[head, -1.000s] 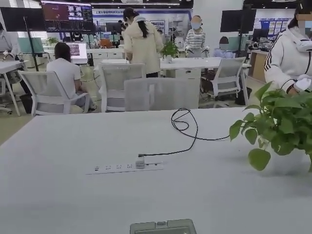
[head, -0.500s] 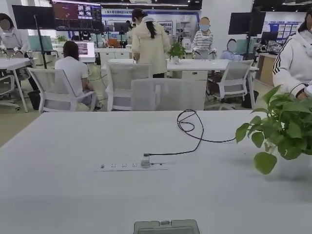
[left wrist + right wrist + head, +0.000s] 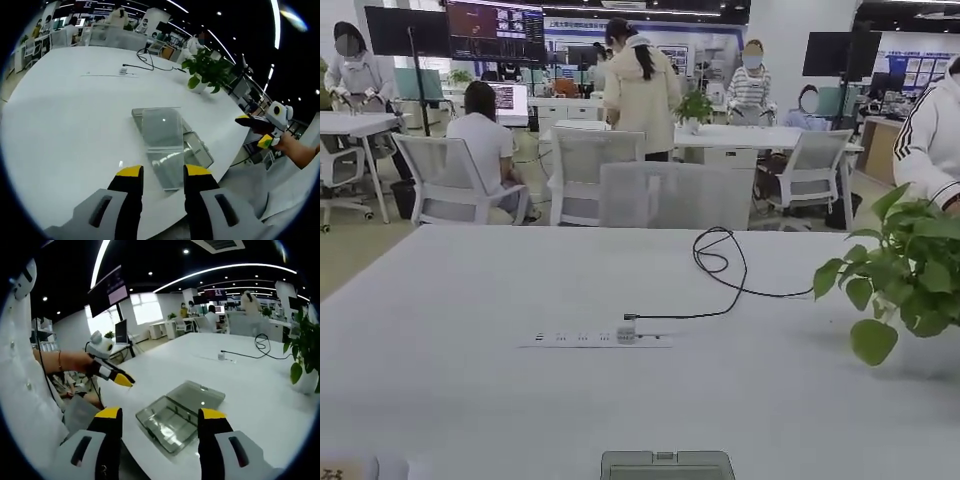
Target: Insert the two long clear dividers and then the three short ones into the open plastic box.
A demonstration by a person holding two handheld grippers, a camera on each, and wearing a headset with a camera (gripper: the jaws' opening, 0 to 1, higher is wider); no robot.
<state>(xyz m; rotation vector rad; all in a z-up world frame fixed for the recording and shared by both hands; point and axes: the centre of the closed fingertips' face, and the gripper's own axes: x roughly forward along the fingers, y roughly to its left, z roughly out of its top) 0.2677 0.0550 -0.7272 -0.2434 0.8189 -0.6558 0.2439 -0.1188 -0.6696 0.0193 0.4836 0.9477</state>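
The left tool [image 3: 164, 173] hangs just off the near edge of the table [image 3: 65, 130], its yellow-tipped jaws spread with nothing between them. Straight ahead of those jaws, at the table's near edge, lies the plastic box [image 3: 167, 145], open, with its clear lid folded back. The right tool [image 3: 161, 416] is spread too and carries nothing. It is aimed at the same box [image 3: 177, 414] from the other side, and its view shows the tray and lid lying side by side. Each tool appears in the other's view, held in a hand out beyond the table edge and apart from the box: the right tool [image 3: 262, 131] on the left tool's right, the left tool [image 3: 111, 372] on the right tool's left. I cannot make out dividers.

In the head view the box [image 3: 667, 464] shows at the bottom edge. Farther across the white table sit a power strip [image 3: 595, 339], a looping black cable [image 3: 725, 265] plugged into it, and a potted plant [image 3: 905, 280] at the right. Beyond are chairs [image 3: 675, 195] and people at other desks.
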